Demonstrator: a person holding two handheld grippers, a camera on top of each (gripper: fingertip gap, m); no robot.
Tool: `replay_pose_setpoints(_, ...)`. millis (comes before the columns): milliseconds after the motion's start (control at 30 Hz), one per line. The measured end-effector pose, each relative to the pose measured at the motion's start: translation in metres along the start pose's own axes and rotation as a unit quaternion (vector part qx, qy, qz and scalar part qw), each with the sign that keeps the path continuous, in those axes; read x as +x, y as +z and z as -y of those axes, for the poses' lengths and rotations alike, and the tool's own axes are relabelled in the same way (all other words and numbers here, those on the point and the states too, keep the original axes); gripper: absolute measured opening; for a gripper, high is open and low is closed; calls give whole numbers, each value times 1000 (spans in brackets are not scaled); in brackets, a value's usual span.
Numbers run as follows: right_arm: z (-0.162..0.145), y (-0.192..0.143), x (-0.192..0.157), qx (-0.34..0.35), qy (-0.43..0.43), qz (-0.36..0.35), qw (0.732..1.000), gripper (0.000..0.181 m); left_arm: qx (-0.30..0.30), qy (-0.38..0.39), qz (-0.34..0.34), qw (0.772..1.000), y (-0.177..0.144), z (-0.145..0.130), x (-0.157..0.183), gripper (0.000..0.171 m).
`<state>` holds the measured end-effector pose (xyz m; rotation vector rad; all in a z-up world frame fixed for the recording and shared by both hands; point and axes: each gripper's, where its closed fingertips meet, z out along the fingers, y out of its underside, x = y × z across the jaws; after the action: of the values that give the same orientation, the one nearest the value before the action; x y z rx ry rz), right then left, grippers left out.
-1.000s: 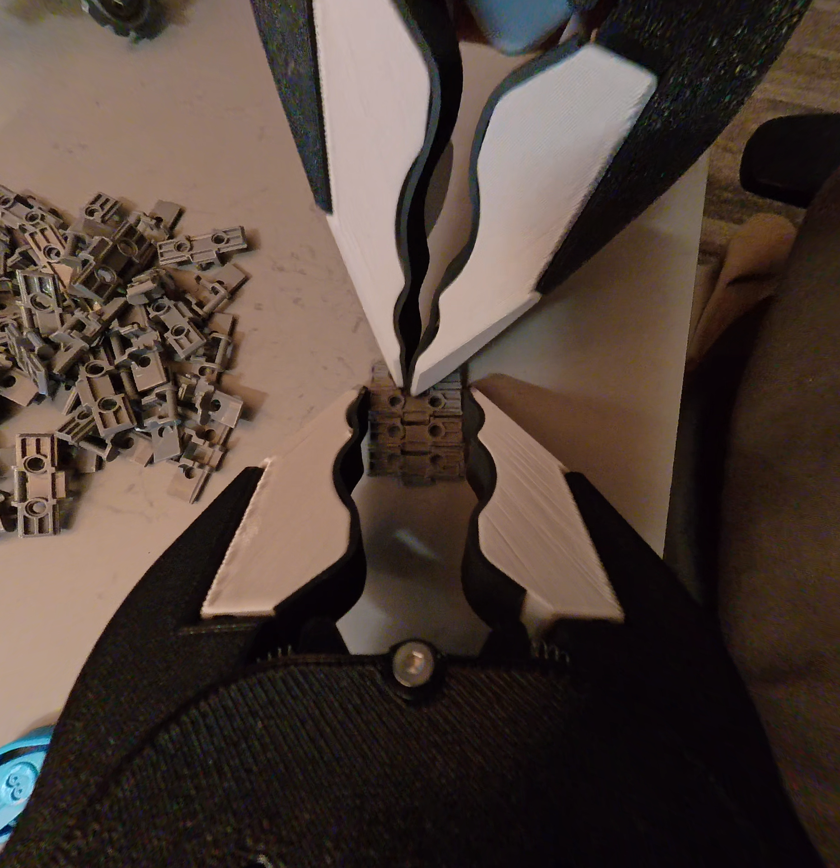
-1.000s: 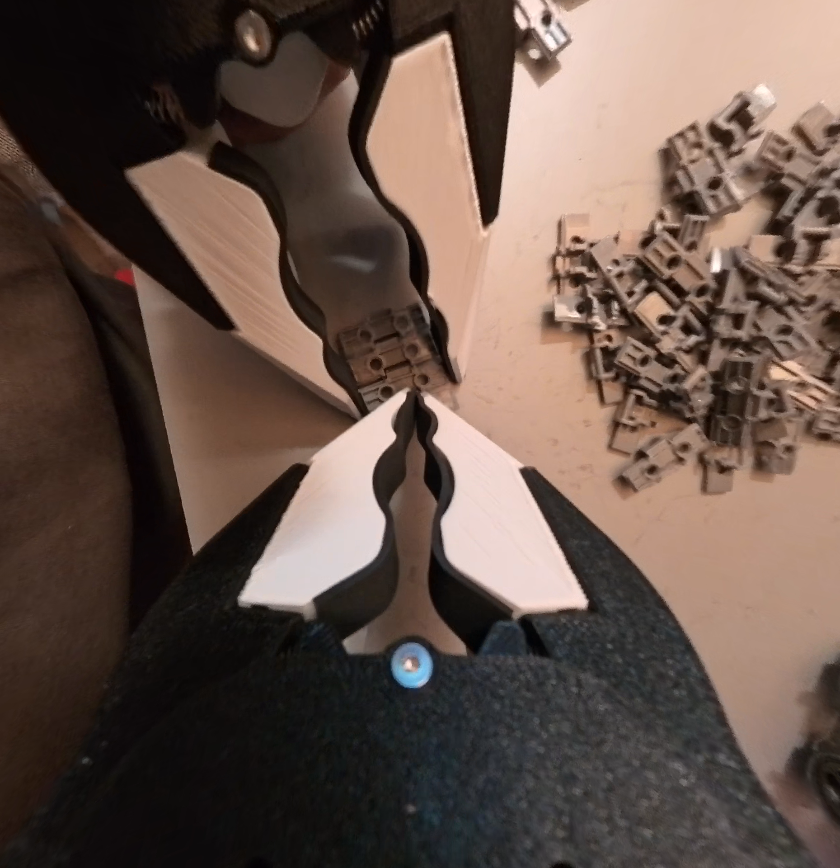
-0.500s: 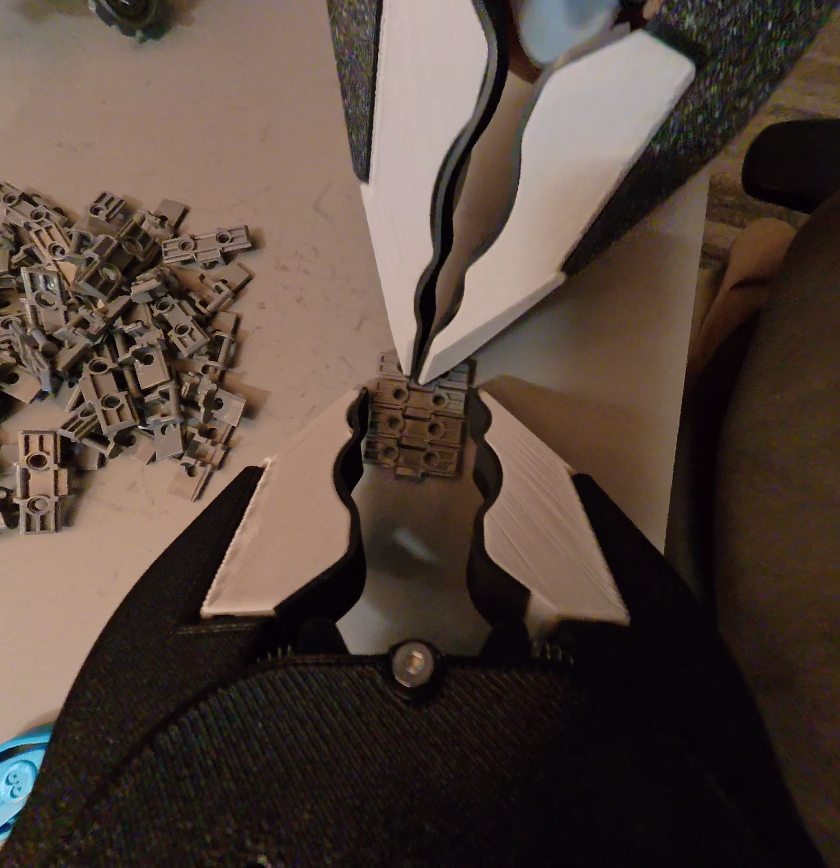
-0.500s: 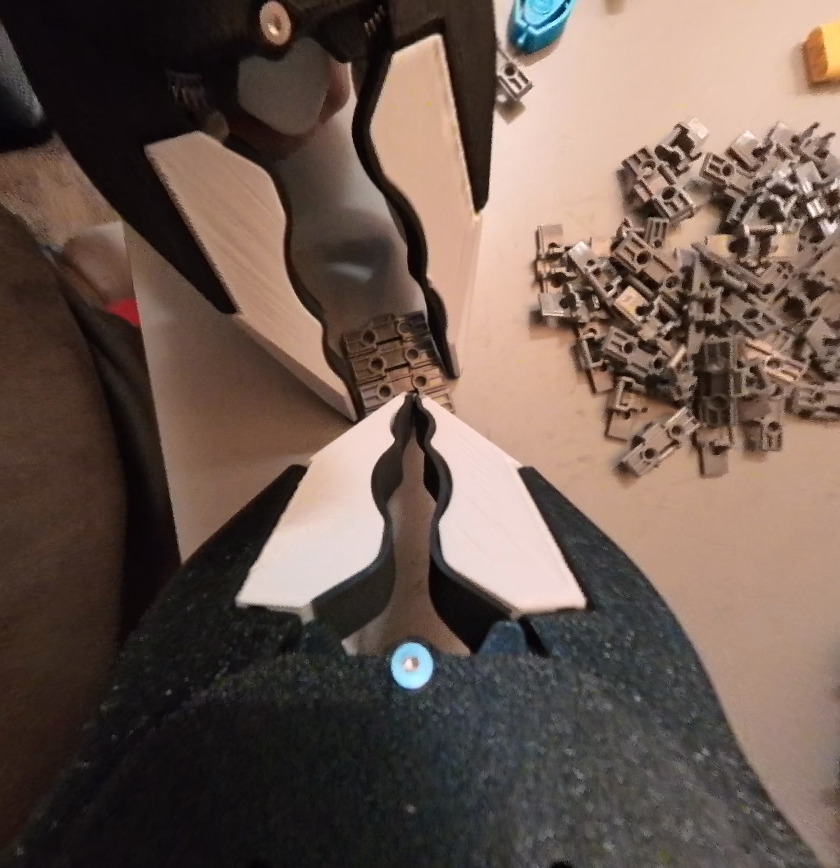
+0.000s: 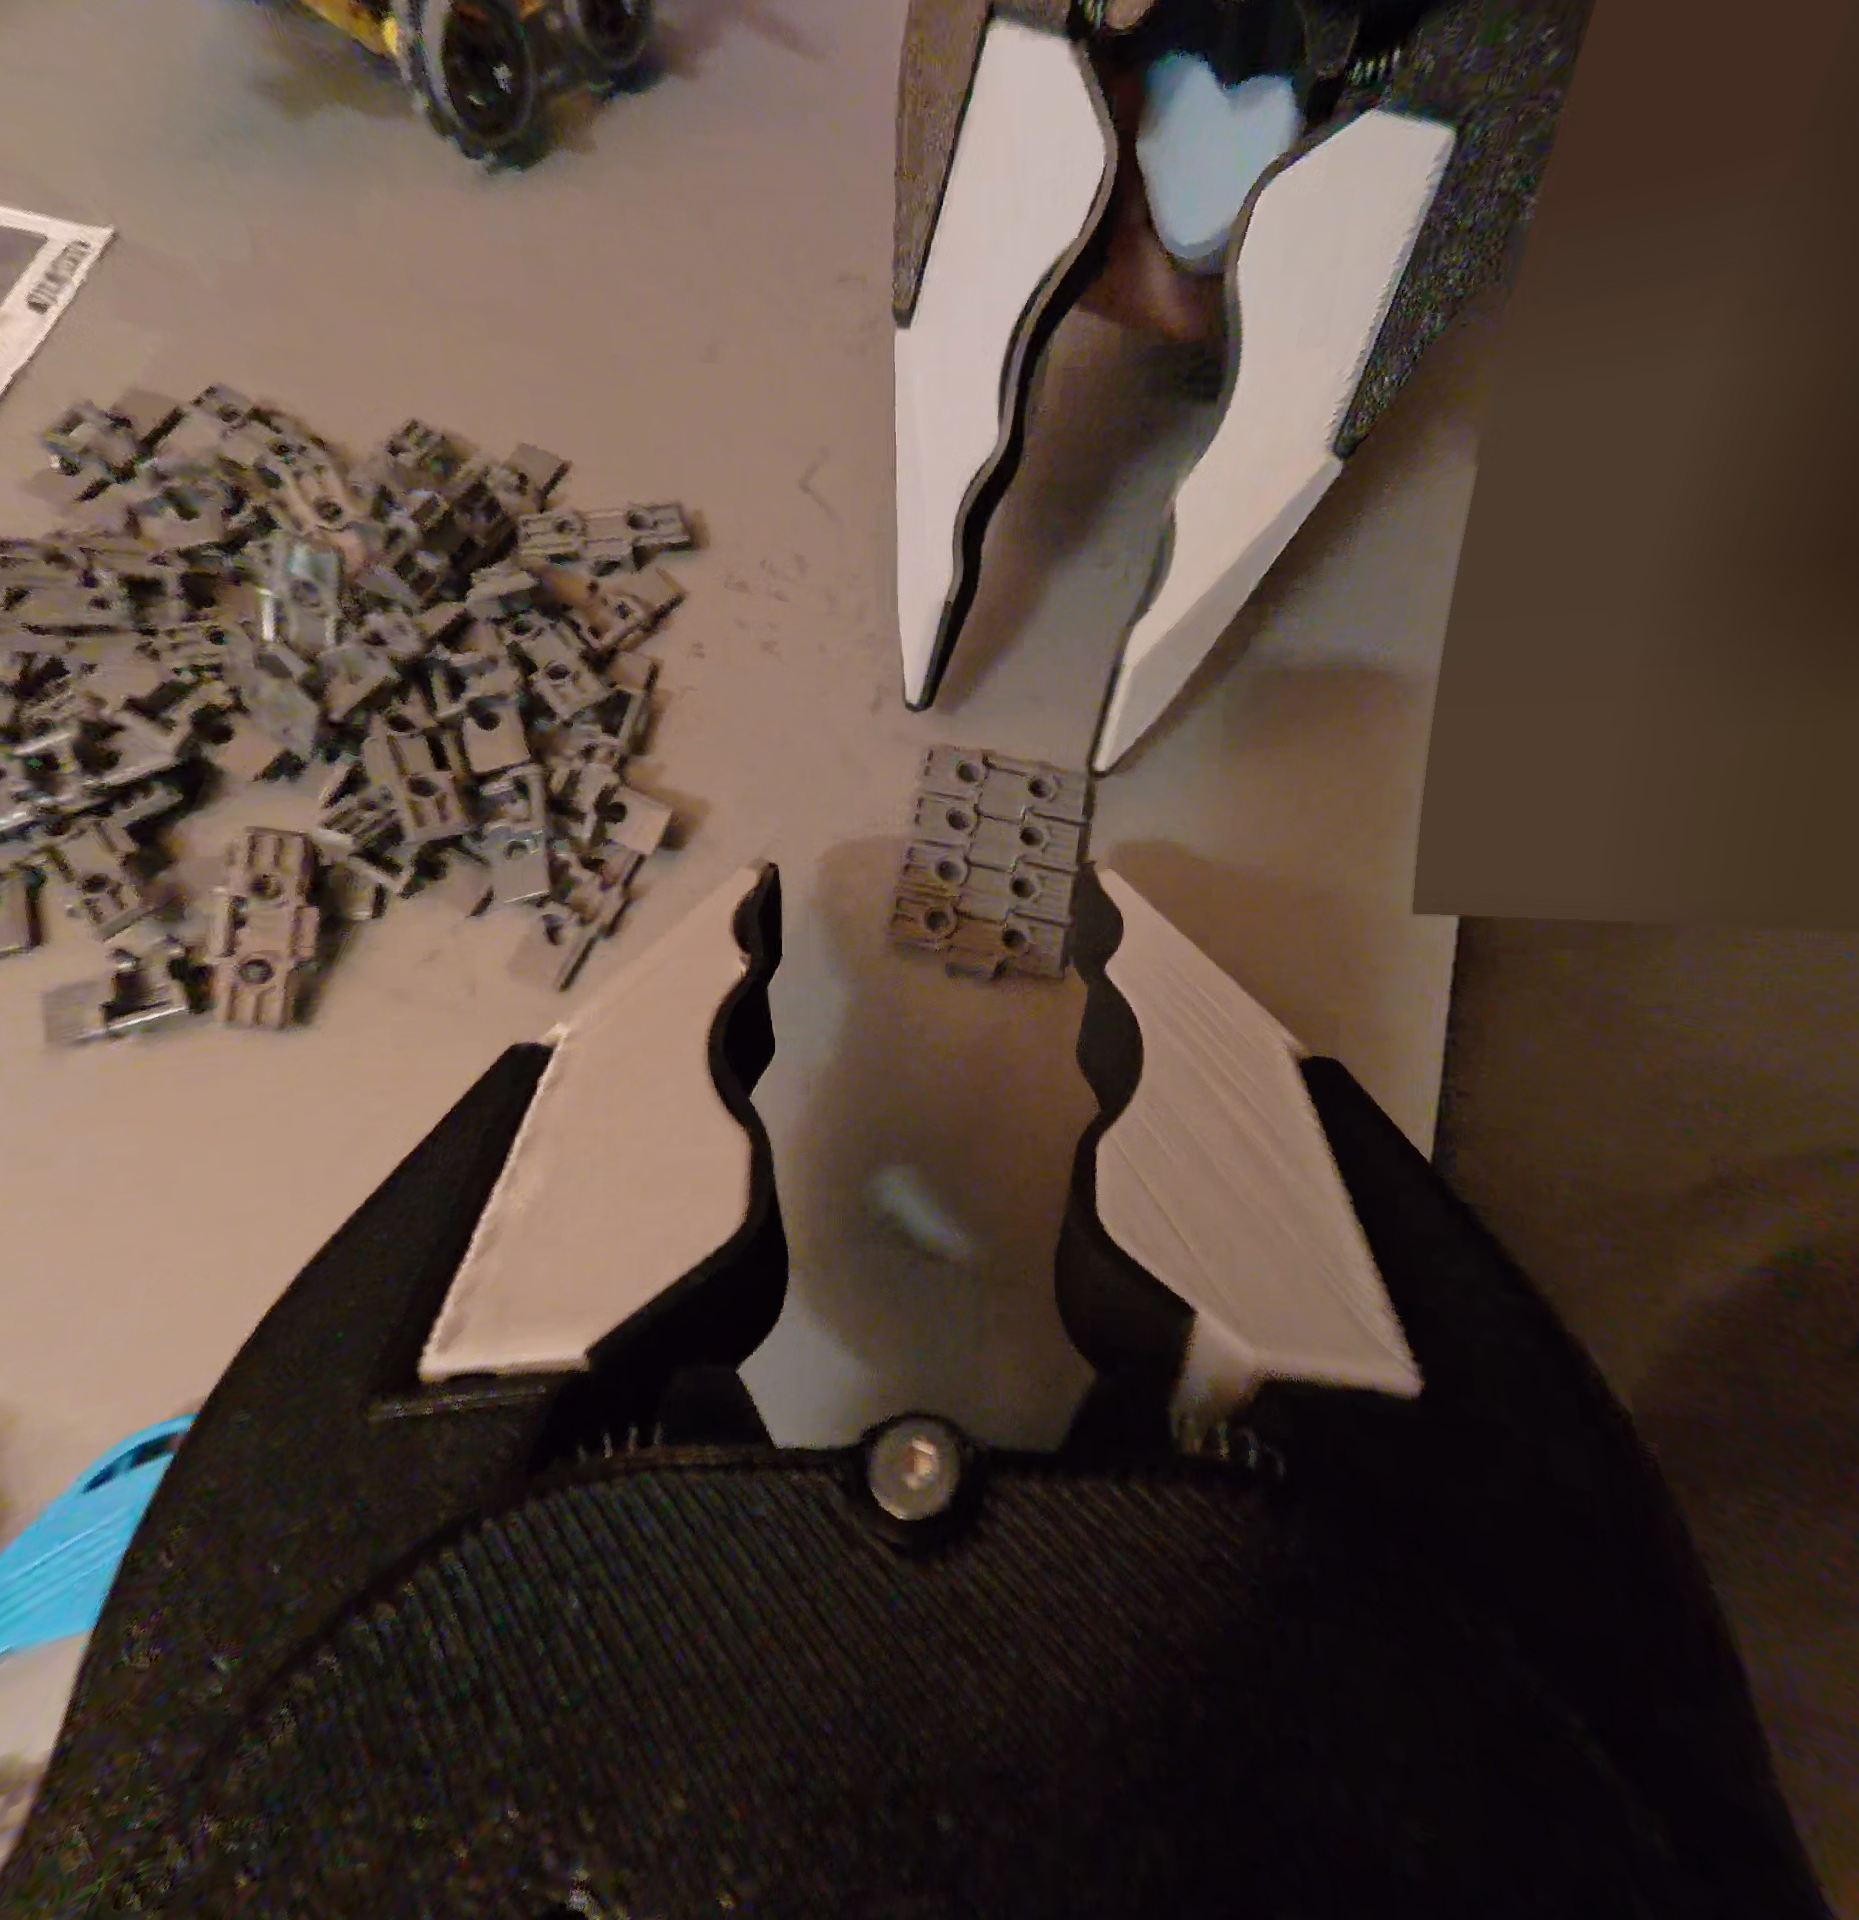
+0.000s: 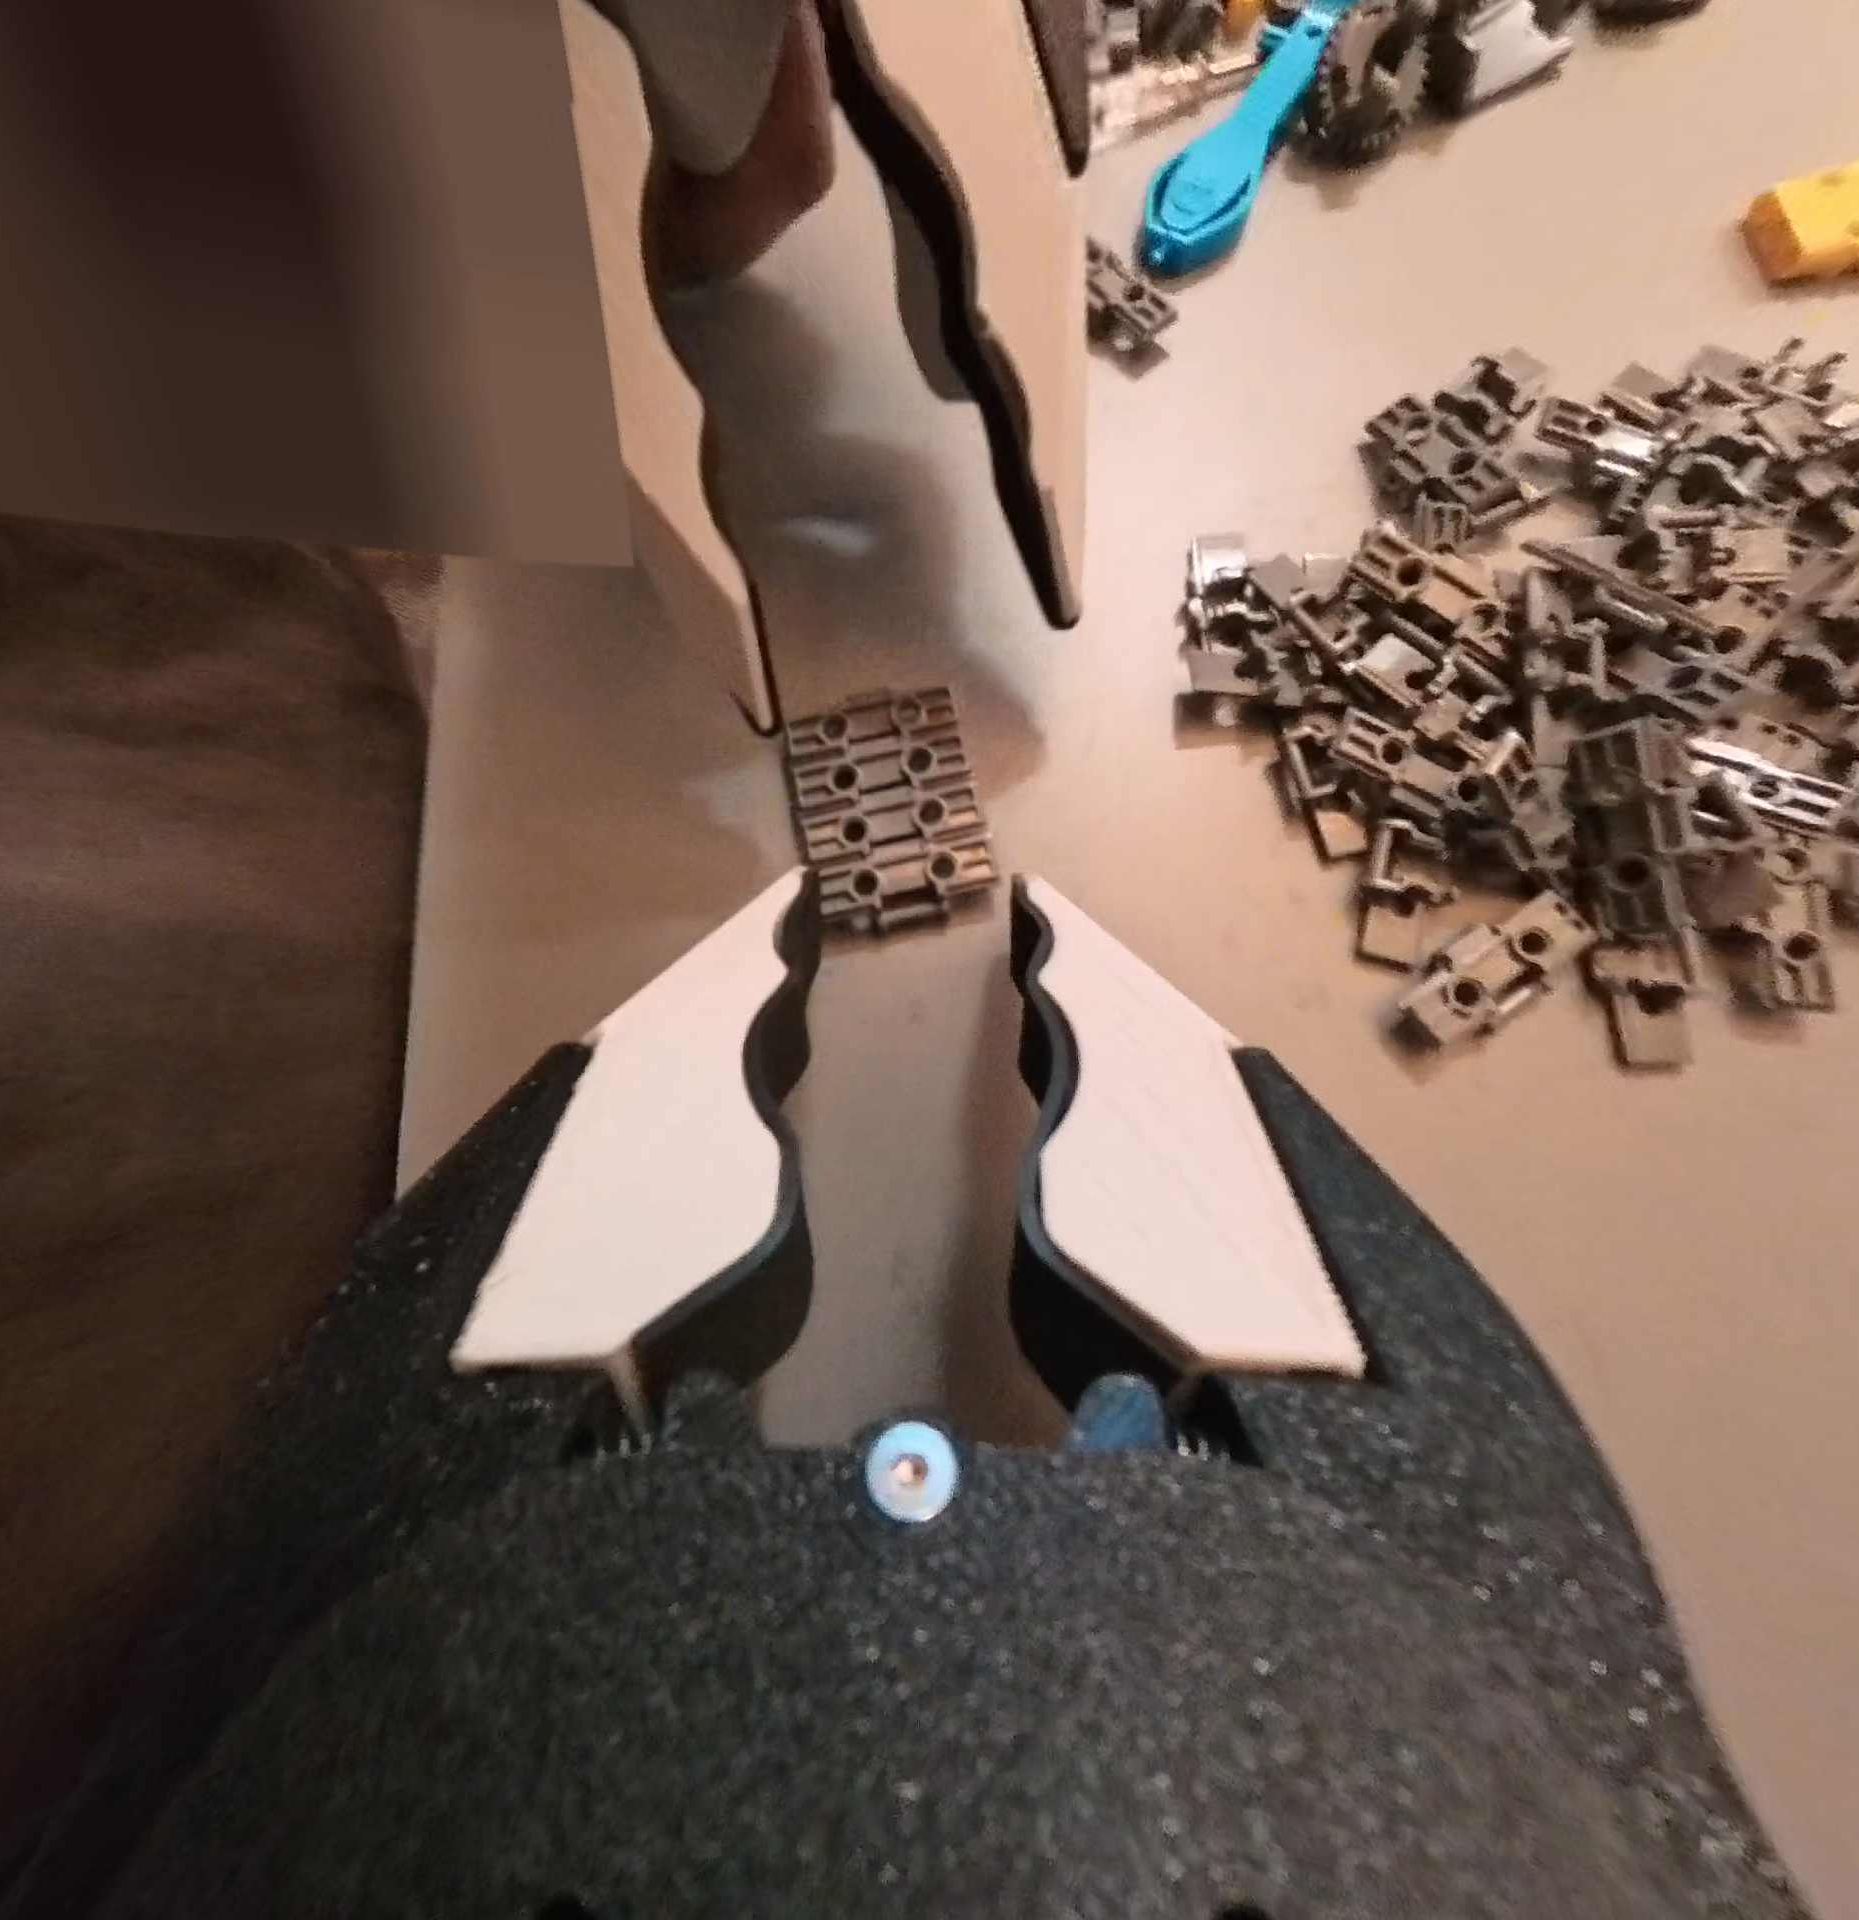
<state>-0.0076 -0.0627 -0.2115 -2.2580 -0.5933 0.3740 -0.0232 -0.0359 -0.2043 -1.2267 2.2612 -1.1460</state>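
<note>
Left wrist view: left gripper (image 5: 930, 883) fingers spread wide, empty; joined strip of grey track links (image 5: 992, 864) lies flat on the tabletop (image 5: 696, 312), touching the right finger. Right gripper (image 6: 909, 883) also wide open, empty, strip at its fingertips. Any regrip: centre the strip first. Loose link pile (image 5: 301, 665) nearby, blue tool (image 6: 1216, 187) well apart, neither obstructs

Left gripper (image 5: 930, 883) jaws spread wide, tips low; right gripper (image 6: 909, 883) opposite it, tip to tip, likewise spread
</note>
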Motion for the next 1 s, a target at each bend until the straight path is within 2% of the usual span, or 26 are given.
replay_pose_setpoints(133, 4, 4, -5, 18, 3, 54, 998, 55, 32, -10, -27, 999, -13, 17, -9, 52)
replay_pose_setpoints(167, 5, 6, -6, 22, -4, 55, 998, 55, 29, -11, -24, 999, -14, 18, -13, 52)
replay_pose_setpoints(433, 2, 7, -3, 13, -76, -16, 997, 47, -4, 44, 9, 999, -13, 20, -16, 51)
replay_pose_setpoints(567, 7, 3, -2, 35, -70, -44, 996, 52, -7, 58, 54, 997, -18, 18, -32, 48)
replay_pose_setpoints(667, 3, -1, 6, 34, -48, -62, 996, 50, 27, 55, 159, 985, -30, 25, -79, 44)
replay_pose_setpoints(833, 8, -11, 25, 43, -14, -55, 997, 51, 70, 24, 195, 978, -31, 45, -108, 37)
replay_pose_setpoints(900, 17, -14, 42, 58, -6, -69, 996, 51, 65, 26, 215, 974, -28, 47, -120, 32)
replay_pose_setpoints(1000, 23, -14, 73, 64, 15, -99, 993, 50, 75, 16, 208, 975, -24, 46, -125, 5)
